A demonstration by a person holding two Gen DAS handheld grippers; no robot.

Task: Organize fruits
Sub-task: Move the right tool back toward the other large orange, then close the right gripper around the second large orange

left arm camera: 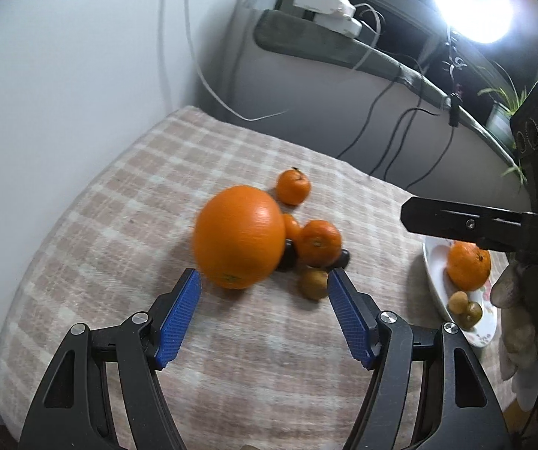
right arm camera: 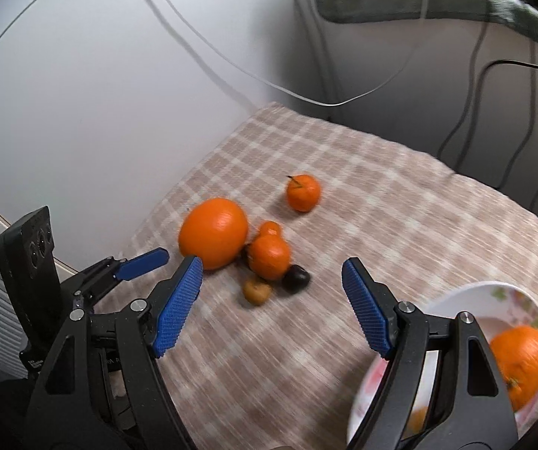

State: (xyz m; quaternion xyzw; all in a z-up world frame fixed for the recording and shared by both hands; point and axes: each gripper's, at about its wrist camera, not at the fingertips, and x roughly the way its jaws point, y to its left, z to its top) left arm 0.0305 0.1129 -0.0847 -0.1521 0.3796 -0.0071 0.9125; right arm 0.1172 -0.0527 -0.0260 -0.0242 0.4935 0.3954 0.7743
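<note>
Large orange, centre frame: likely heavy, smooth, firm; best gripped across widest middle. Left gripper and right gripper both agape, empty.

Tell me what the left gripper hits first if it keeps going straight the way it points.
Most likely the big orange, just ahead of the open left gripper and nearer its left finger; the small brown fruit sits beside it. Depth is uncertain.
</note>
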